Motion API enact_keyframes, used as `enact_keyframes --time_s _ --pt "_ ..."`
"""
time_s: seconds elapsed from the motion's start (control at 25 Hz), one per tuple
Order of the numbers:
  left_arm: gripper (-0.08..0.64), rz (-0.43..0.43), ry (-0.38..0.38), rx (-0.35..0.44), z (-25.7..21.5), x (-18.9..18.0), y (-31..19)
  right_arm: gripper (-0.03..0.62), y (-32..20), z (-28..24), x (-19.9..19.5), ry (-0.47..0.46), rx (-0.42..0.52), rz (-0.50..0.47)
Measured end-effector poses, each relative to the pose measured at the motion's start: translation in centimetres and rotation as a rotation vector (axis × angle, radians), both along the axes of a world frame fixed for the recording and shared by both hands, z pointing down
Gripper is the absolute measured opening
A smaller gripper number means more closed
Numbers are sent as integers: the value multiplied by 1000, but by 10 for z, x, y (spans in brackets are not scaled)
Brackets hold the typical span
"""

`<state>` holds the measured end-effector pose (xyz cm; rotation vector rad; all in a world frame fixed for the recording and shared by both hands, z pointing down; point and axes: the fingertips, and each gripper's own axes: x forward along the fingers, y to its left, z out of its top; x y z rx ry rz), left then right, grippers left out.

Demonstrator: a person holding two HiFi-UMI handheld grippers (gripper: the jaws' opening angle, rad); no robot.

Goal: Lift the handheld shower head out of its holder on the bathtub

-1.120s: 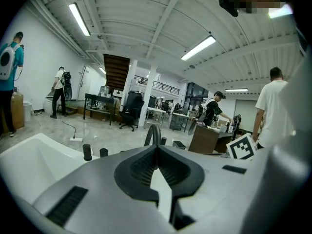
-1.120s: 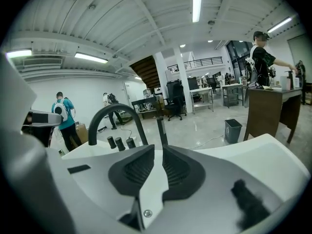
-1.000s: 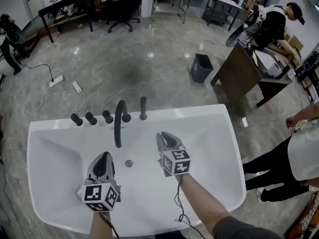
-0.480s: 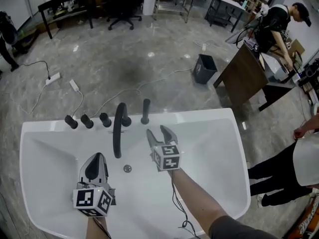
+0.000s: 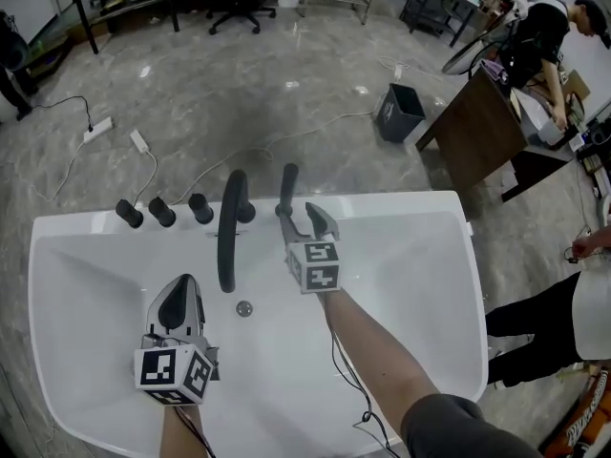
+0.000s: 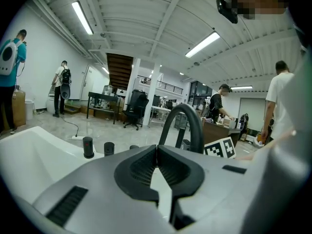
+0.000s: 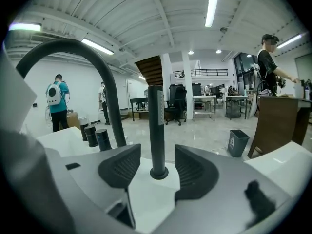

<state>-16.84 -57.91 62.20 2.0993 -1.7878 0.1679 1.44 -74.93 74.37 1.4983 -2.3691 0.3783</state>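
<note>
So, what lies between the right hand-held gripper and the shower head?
Only bare white bathtub rim, as the right gripper view shows. The jaws of the right hand-held gripper, just opened, frame the upright shower head without touching it.

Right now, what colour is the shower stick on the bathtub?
Black. The handheld shower head shows best in the right gripper view.

White bathtub [image 5: 401, 206]: carrying three knobs [image 5: 160, 212], a black spout [image 5: 227, 237] and an upright shower head [image 5: 287, 181] on its far rim.
Right gripper [image 5: 304, 219]: jaws just having been opening, now standing apart just short of the shower head, not around it.
Left gripper [image 5: 181, 286]: hanging over the basin, jaws together.
</note>
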Motion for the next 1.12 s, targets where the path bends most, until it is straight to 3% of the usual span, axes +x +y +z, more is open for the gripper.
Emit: enact_keyframes --time_s 0.68,0.84,1.12 --pt "17 35 4 39 3 -5 -10 224 -48 18 -25 53 29 -36" --pt "15 29 5 35 7 -6 -9 144 -48 19 -26 42 13 -36" --pt "15 16 13 11 6 -10 7 143 -41 17 -26 58 -19 -27"
